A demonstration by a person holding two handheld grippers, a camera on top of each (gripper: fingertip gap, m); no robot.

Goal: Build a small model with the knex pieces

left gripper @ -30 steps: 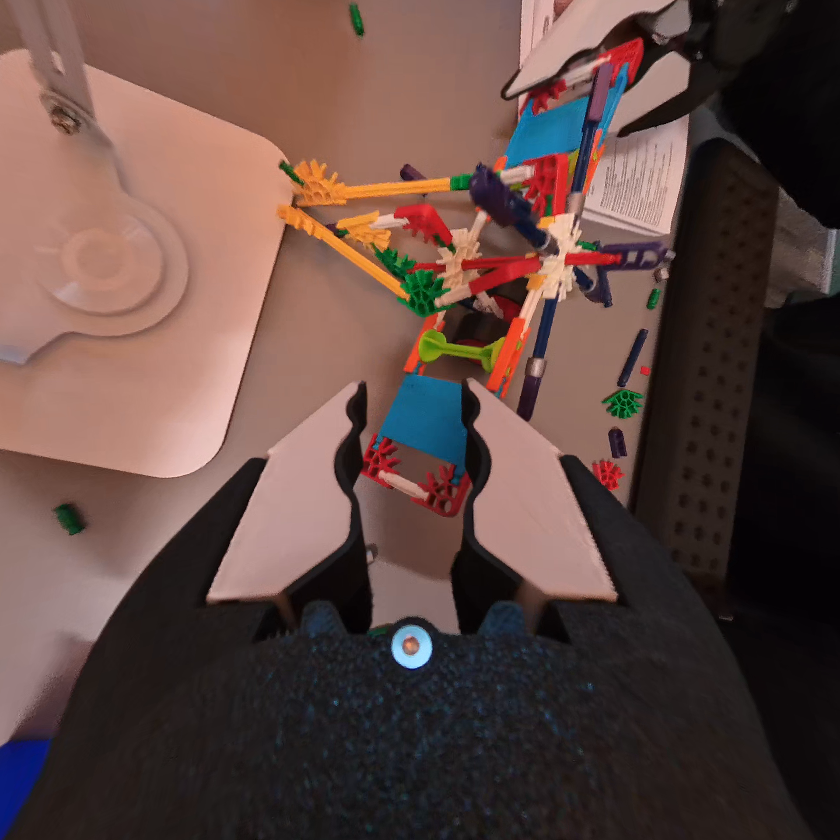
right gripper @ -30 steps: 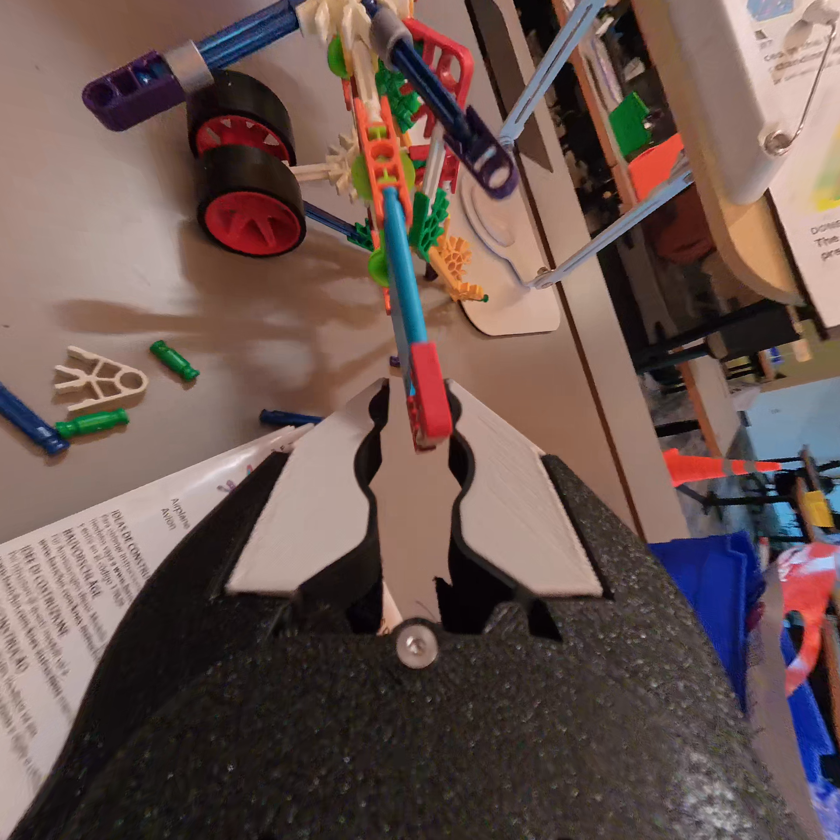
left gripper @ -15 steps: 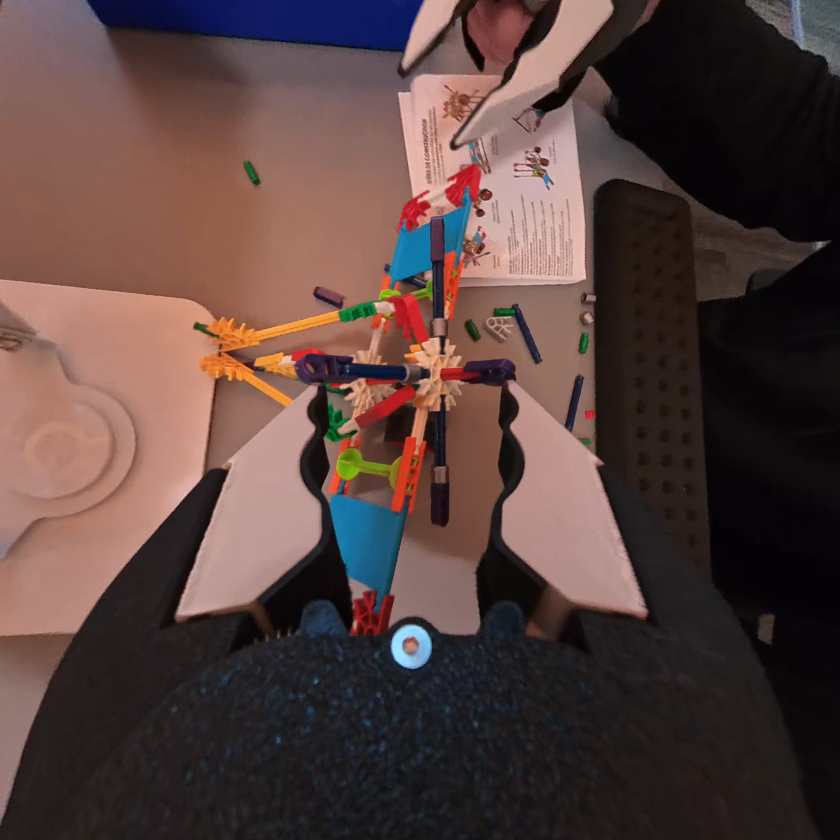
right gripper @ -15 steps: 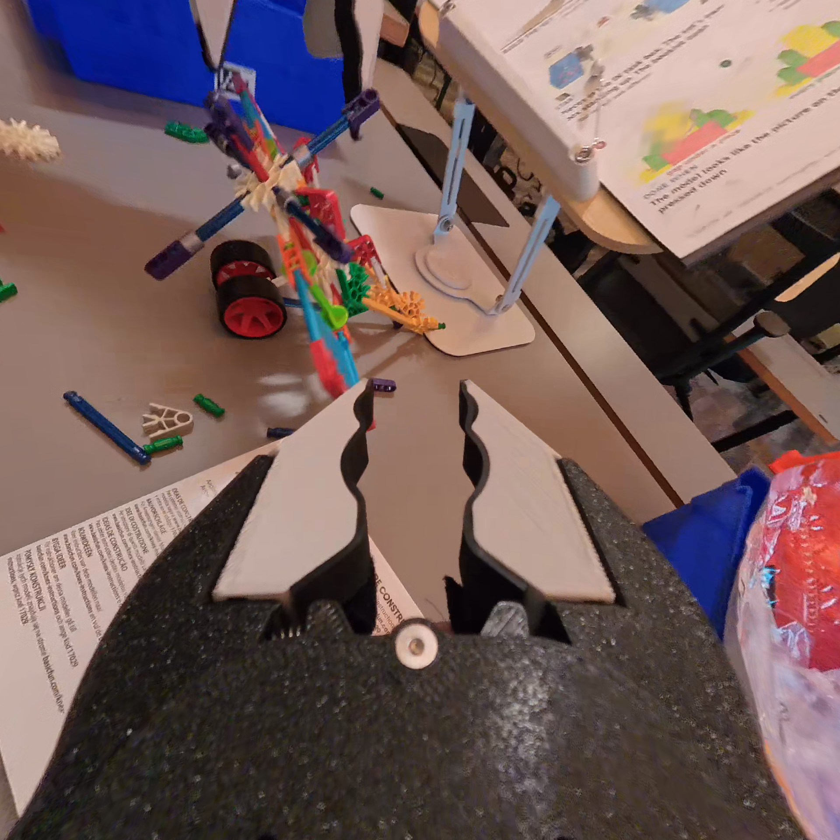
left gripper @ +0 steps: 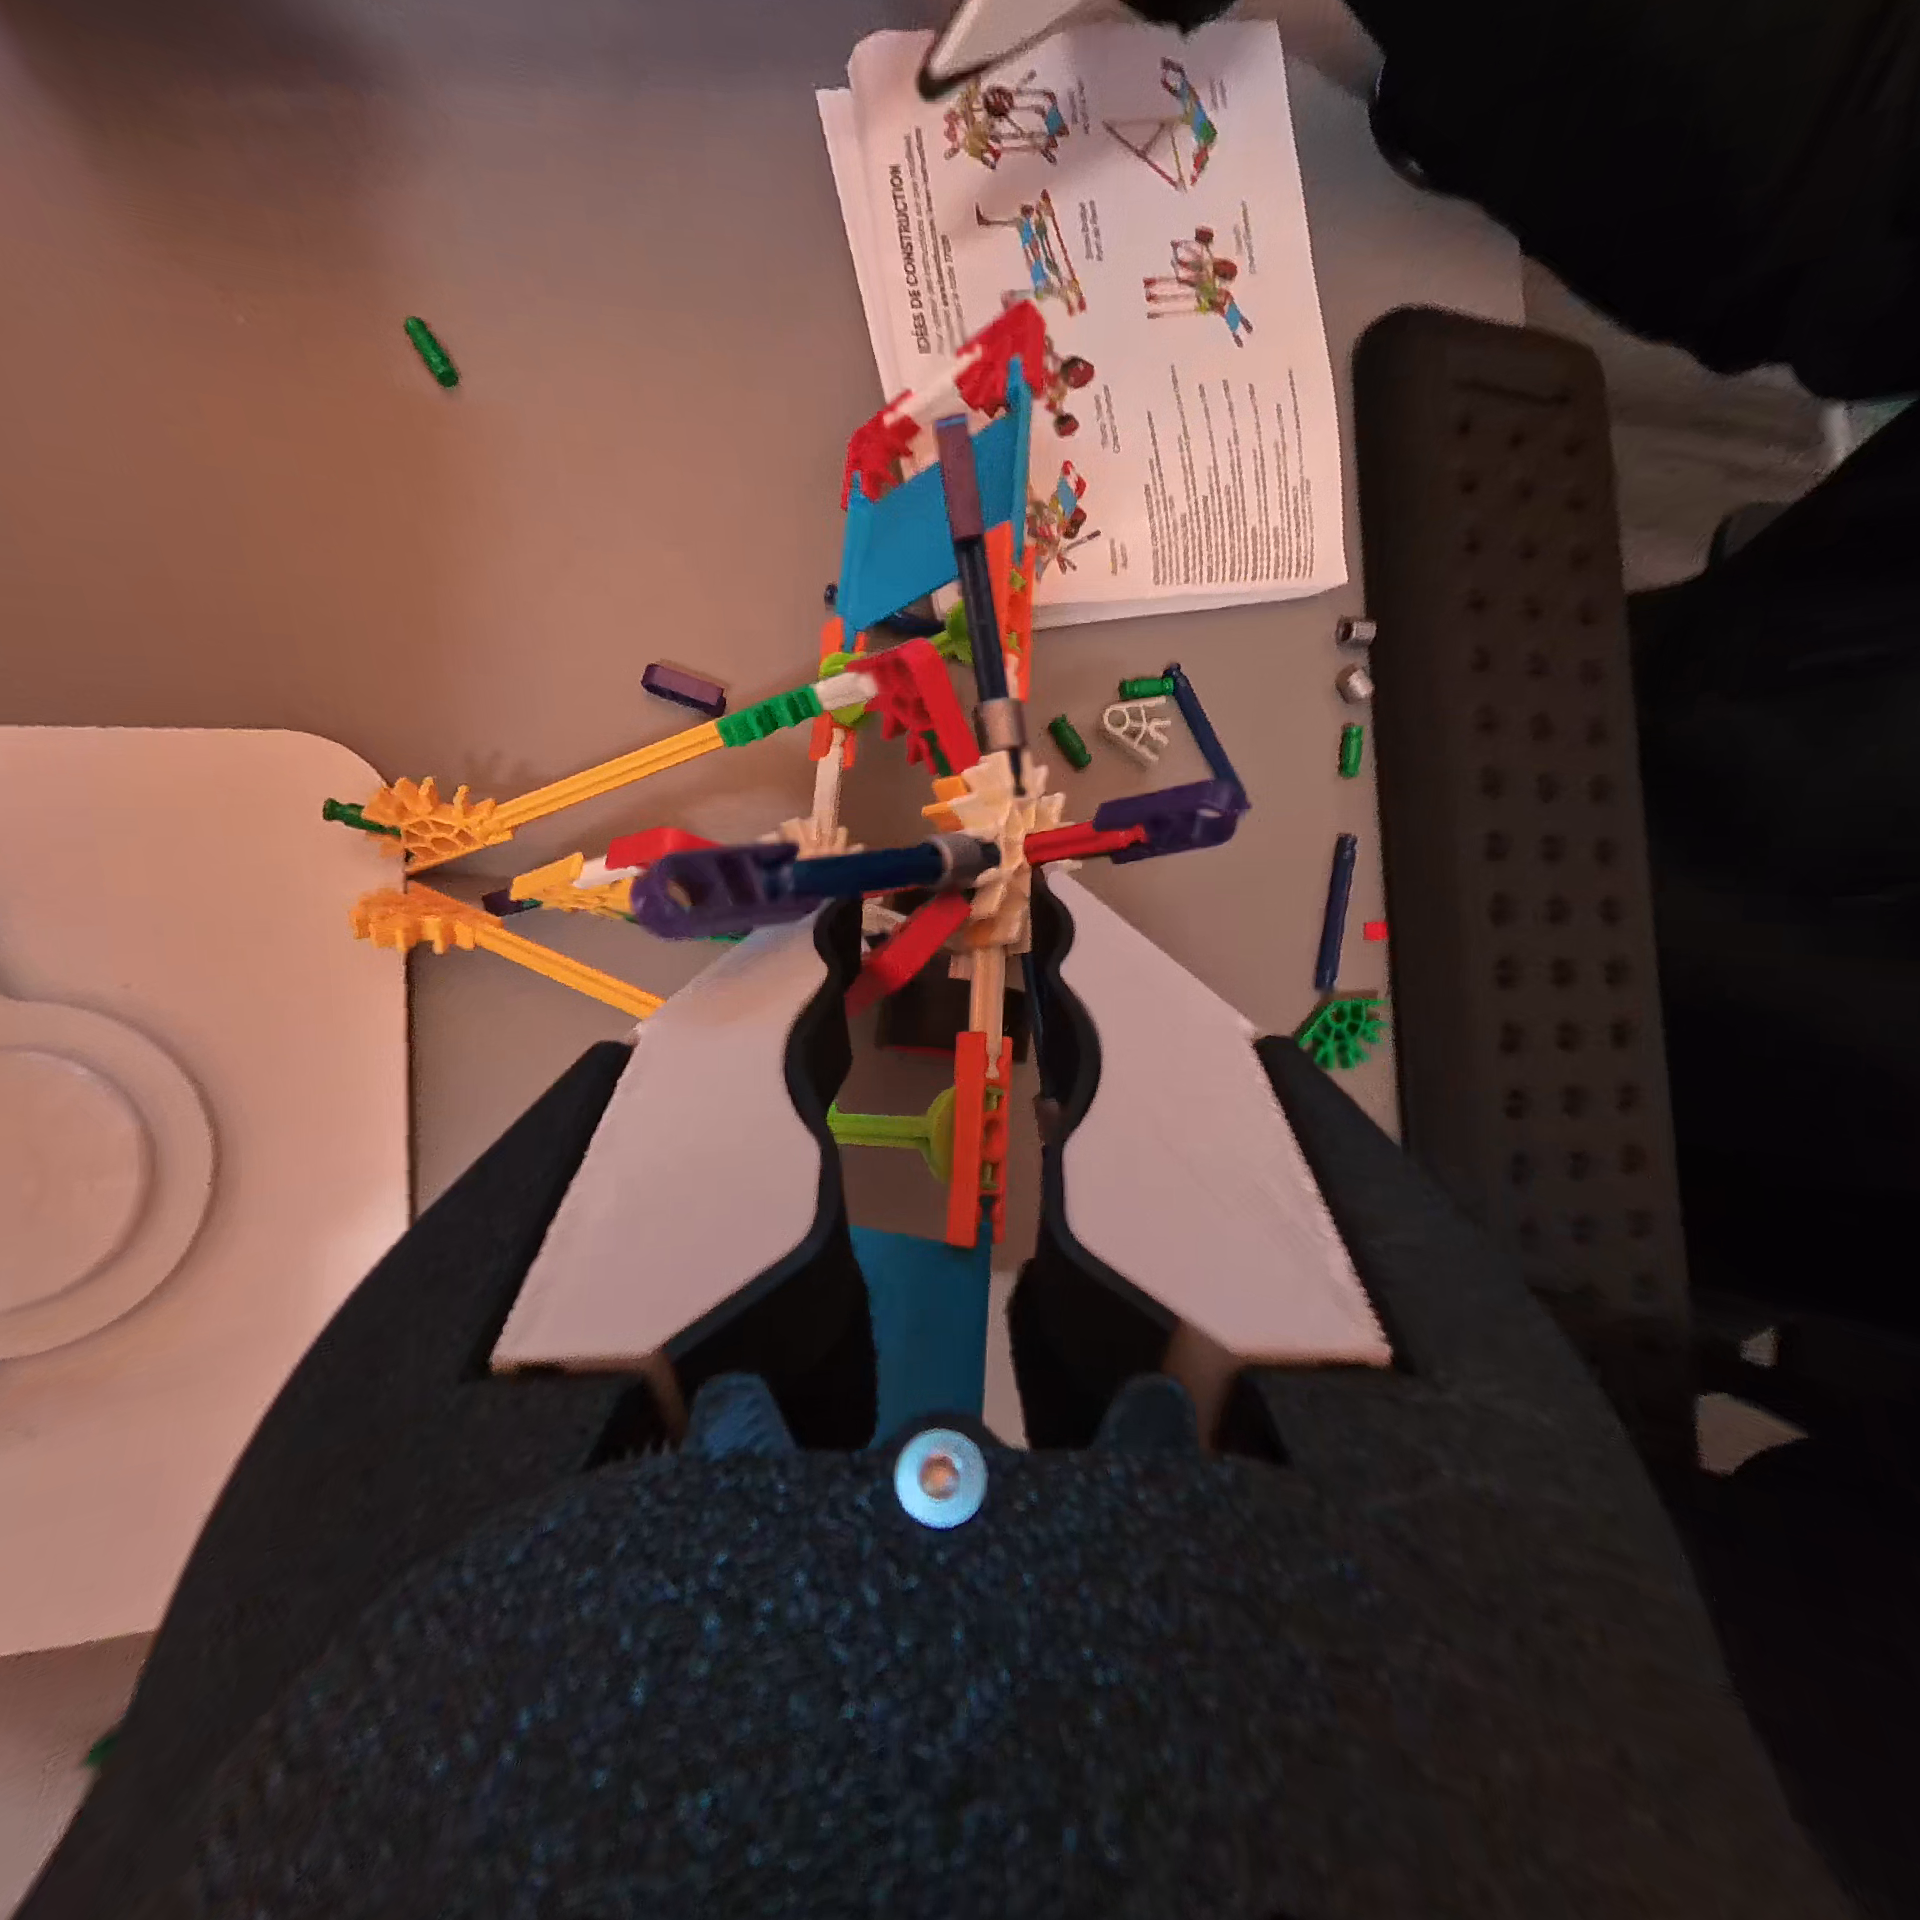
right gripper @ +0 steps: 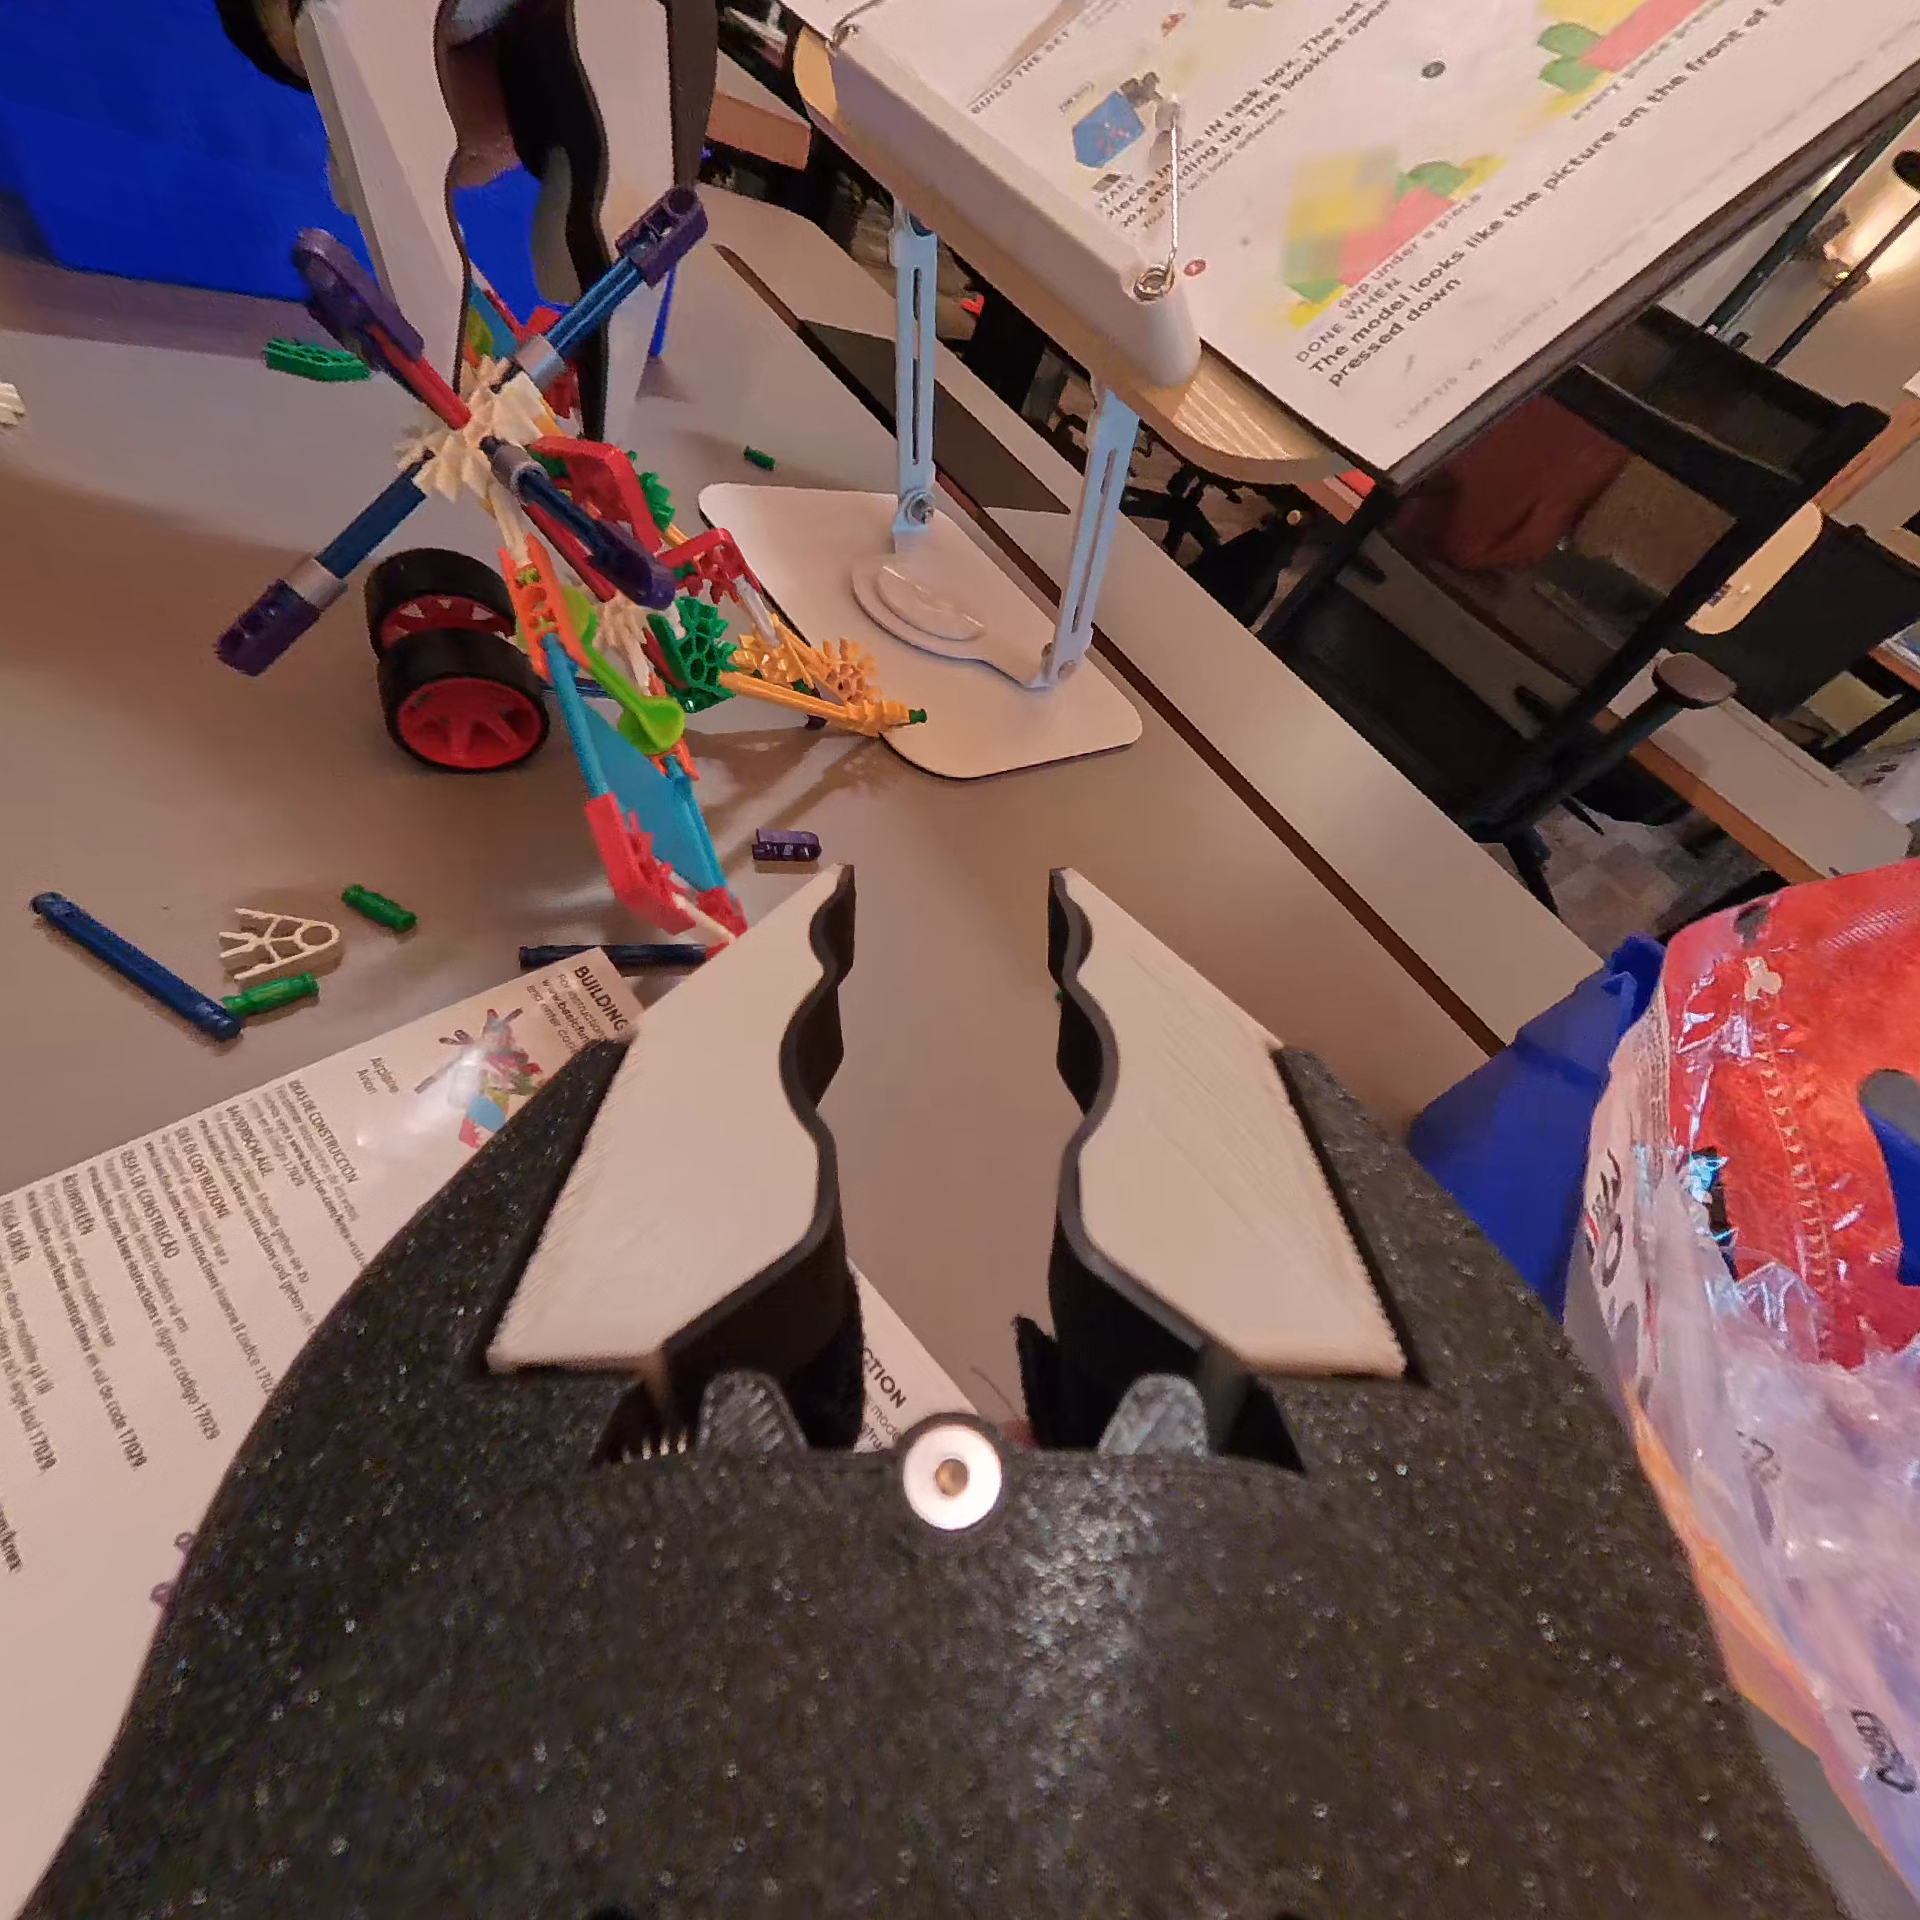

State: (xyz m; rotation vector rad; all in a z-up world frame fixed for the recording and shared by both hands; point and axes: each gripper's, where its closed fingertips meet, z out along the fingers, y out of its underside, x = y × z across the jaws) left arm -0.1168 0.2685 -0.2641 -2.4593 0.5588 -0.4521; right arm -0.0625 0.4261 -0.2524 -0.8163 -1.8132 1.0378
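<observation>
My left gripper (left gripper: 940, 914) points down over the rod-and-connector model (left gripper: 935, 831), jaws parted around its white hub; my right gripper (right gripper: 951, 904) hovers empty, agape, beside the model.

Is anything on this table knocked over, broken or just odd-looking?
The colourful toy model tilts over, one blue wing tip down on the table, its yellow rods against the stand's base. Loose pieces lie scattered, like a blue rod. No breakage shows.
</observation>
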